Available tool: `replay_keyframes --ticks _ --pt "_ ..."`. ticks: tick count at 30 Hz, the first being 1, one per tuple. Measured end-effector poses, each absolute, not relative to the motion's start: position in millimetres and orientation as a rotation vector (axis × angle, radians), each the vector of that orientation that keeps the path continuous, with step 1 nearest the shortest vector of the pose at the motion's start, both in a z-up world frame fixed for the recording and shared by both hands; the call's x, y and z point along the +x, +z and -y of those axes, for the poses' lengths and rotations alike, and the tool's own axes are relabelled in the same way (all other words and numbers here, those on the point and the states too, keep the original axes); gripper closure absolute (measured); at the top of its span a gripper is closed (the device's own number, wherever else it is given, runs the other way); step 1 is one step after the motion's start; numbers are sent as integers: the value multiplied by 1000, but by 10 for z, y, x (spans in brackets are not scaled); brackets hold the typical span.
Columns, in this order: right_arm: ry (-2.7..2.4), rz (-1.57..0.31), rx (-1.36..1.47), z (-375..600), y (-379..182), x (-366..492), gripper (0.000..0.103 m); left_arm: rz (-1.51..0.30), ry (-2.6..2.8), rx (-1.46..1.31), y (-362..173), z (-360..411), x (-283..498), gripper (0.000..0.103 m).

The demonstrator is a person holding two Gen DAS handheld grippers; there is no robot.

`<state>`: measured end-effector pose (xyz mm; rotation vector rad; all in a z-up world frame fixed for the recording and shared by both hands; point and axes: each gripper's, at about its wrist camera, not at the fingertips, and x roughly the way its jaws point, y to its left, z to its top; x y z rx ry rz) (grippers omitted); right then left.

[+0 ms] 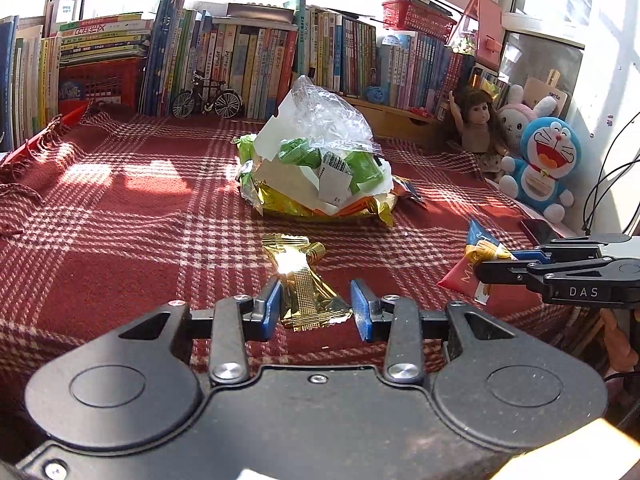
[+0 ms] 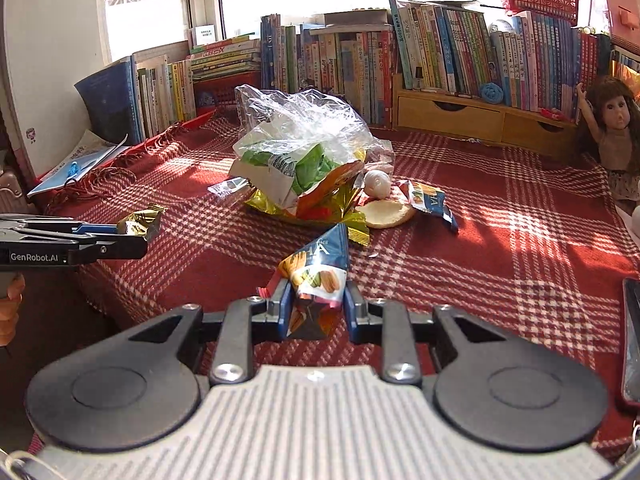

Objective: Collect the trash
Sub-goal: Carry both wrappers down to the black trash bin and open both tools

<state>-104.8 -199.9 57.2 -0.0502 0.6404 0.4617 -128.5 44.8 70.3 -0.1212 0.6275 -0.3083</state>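
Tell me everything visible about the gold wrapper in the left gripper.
The gold wrapper is a crinkled, shiny foil packet with crimped, serrated end seals, glaring in sunlight. It looks flattened and empty. The left gripper holds it by one end between its blue pads, and the rest sticks forward over the red plaid cloth. From the right wrist view it hangs clear above the cloth, short of the trash pile.
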Motion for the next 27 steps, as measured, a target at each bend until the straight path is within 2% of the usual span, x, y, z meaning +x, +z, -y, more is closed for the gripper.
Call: replay_keyframes --ticks 7,18,27 --pt "607 -759 -99 1769 270 -1365 71 -731 -396 -11 489 -308 -1662 67" --pt "643 -1007 -152 1542 -396 -1472 70 -1083 -470 -67 -340 -336 -1619 67" --pt "615 -1089 -147 1517 -578 -1495 70 -1118 -449 -89 -407 -437 -1667 67"
